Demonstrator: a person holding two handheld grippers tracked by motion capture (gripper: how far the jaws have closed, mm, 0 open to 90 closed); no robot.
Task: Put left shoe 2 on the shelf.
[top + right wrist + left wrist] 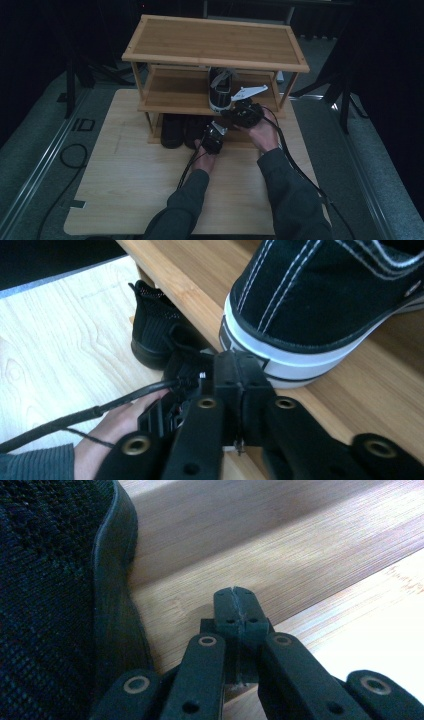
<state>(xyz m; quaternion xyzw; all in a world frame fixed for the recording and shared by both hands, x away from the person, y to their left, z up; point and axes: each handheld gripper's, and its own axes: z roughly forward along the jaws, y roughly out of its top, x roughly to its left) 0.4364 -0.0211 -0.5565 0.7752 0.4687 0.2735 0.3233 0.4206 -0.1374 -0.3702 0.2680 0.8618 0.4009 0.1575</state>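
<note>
Black sneaker (220, 90), perhaps two black shoes (181, 131)

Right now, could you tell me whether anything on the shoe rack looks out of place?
The black-and-white sneaker sits alone on the middle shelf, its heel overhanging the front edge; the black shoes below form a pair.

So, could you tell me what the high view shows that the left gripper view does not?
The high view alone has the whole wooden rack, the black-and-white sneaker on its middle shelf, the right gripper by that sneaker, and both sleeves. The left gripper view alone gives a close look at the left gripper, its jaws pressed together on nothing. Both show a black mesh shoe on the bottom shelf.
</note>
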